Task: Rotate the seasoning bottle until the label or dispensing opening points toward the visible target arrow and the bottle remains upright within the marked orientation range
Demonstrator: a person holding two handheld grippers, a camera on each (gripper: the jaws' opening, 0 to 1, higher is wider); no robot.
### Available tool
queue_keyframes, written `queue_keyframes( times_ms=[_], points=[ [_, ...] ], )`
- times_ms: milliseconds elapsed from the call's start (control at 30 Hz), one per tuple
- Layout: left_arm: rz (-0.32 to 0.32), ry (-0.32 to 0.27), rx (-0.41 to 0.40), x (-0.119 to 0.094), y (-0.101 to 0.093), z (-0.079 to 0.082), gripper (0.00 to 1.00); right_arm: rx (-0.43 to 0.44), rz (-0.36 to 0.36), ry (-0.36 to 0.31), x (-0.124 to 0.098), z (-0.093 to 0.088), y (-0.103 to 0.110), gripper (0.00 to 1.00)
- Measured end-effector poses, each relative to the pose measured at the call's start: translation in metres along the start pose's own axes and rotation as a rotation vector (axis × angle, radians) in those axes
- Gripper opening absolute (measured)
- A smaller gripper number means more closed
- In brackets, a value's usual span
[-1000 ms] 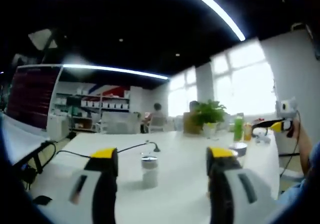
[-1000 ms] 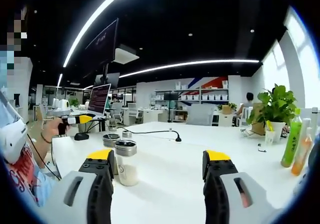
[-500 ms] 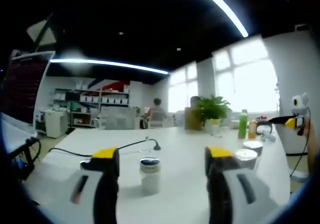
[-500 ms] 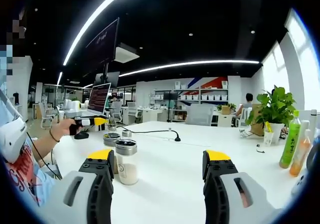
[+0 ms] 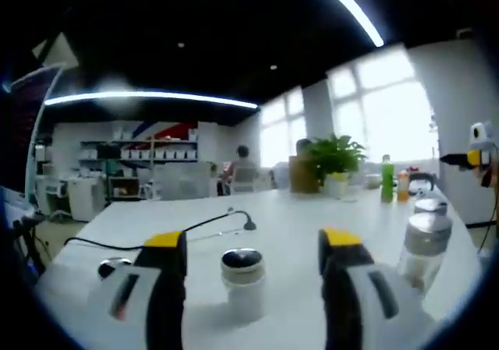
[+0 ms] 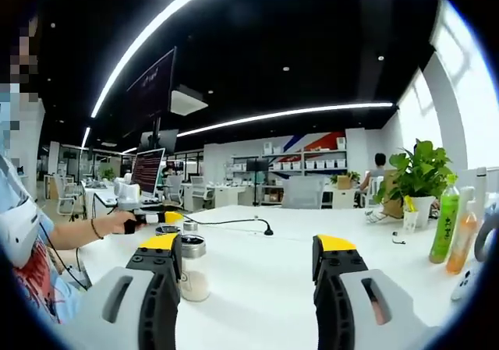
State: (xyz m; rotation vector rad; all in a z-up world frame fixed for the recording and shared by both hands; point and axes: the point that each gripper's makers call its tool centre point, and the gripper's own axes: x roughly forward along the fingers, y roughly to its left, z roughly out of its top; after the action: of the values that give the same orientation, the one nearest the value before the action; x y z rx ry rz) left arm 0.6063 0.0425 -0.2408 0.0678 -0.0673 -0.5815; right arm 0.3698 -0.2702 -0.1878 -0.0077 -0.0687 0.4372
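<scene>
Your turn has not begun, as far as these frames let you judge: your left claw [image 5: 248, 258] stands open with the seasoning bottle [image 5: 243, 283] upright on the white counter [image 5: 281, 225] between its jaws, untouched, and your right claw [image 6: 248, 258] is open and empty too; no target arrow or marked range is visible, so closing, rotating and checking all remain. Counting outward in the left gripper view: one bottle at 6 o'clock, two taller shakers [image 5: 422, 249] at 3 o'clock; farther off, one black cable [image 5: 204, 223], one potted plant [image 5: 334, 161], two drink bottles [image 5: 387, 180] at 2 o'clock.
</scene>
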Motion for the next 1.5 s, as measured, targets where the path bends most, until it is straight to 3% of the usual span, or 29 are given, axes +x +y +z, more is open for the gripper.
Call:
queue_keyframes(
  times_ms=[100,267,433,667,967,1033,1200,1500],
  points=[
    [-0.023,-0.015,-0.070,0.008,-0.003,-0.001,0.72,0.002,0.001,0.005,0.000,-0.001,0.000,0.72],
    [-0.006,-0.005,-0.107,0.019,0.002,-0.010,0.72,0.006,0.025,0.021,0.002,-0.004,0.006,0.72],
    [0.012,0.051,-0.105,0.026,0.006,-0.029,0.69,-0.015,0.029,0.031,0.001,-0.004,0.006,0.72],
    [0.028,0.070,-0.134,0.035,0.013,-0.045,0.68,0.004,0.046,0.031,0.000,-0.004,0.008,0.72],
    [-0.007,0.066,-0.112,0.041,0.003,-0.043,0.57,0.016,0.066,0.054,0.003,-0.009,0.011,0.72],
    [-0.013,0.072,-0.058,0.042,0.002,-0.044,0.54,0.001,0.068,0.061,0.004,-0.011,0.012,0.72],
    [-0.019,0.075,-0.093,0.043,0.001,-0.046,0.39,-0.017,0.061,0.088,0.004,-0.016,0.011,0.72],
    [0.000,0.059,-0.074,0.045,0.008,-0.051,0.37,-0.008,0.070,0.116,0.006,-0.024,0.012,0.72]
  ],
)
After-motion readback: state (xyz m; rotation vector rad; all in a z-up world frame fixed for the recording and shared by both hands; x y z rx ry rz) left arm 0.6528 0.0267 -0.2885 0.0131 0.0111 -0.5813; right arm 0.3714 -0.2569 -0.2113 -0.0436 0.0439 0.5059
